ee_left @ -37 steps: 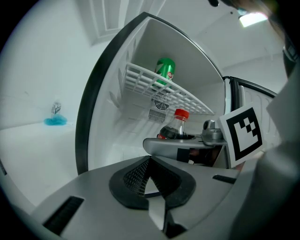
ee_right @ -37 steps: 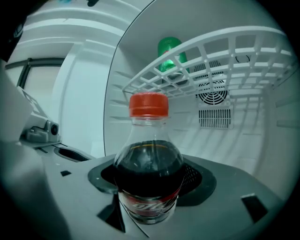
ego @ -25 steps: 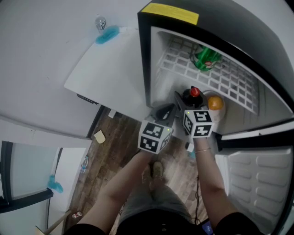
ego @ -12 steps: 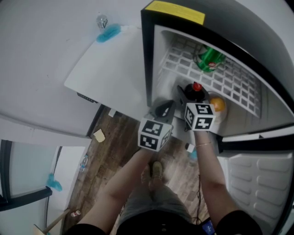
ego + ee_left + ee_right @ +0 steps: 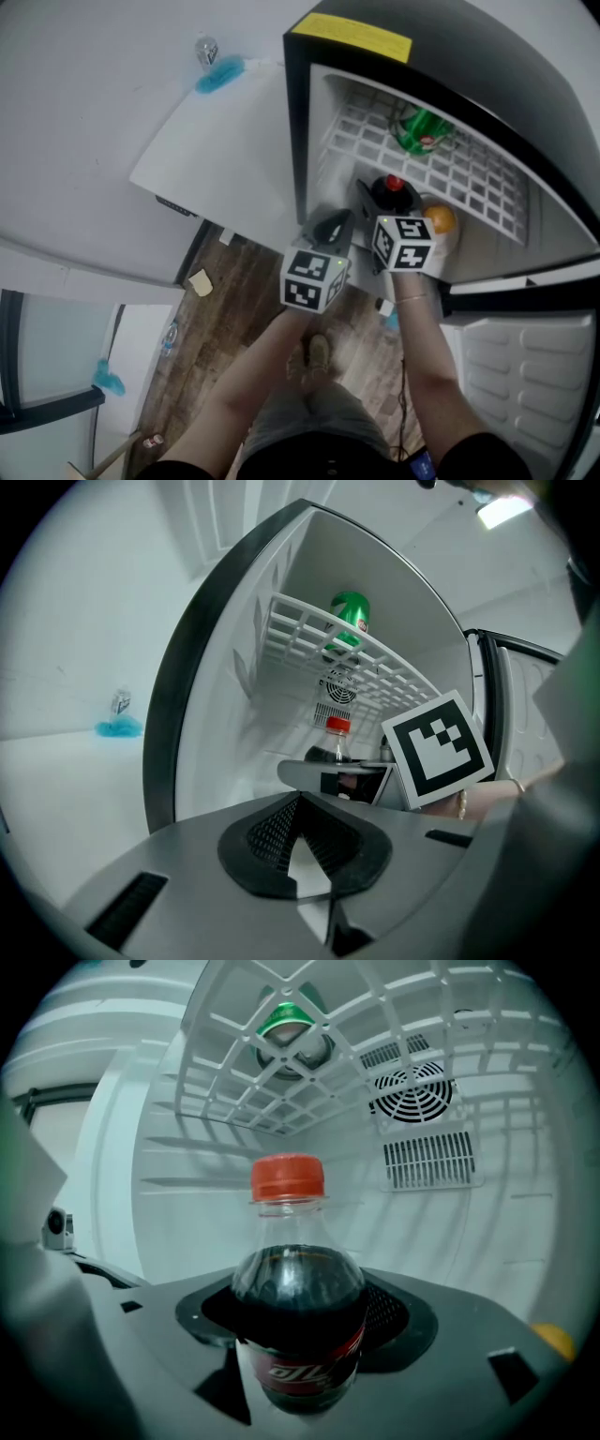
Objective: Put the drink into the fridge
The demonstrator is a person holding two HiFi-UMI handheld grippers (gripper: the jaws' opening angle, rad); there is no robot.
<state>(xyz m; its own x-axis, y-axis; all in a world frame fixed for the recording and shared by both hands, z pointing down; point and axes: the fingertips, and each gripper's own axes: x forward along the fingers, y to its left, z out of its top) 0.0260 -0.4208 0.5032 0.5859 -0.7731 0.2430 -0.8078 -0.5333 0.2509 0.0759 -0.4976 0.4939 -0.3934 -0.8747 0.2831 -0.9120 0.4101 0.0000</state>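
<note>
Below the wire shelf (image 5: 375,1049) inside the fridge (image 5: 349,36), right tongs (image 5: 386,208) pinch the upright cola bottle (image 5: 298,1283). Left tongs (image 5: 305,844) pressed together, empty, at the fridge's front edge, just beside the right.

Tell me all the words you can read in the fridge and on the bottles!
Cola bottle, red label: white letters, too blurred to read.
Yellow sticker on the fridge top: print too small.
Green bottle: label unreadable.
Marker cube: only black-and-white squares, no words.
</note>
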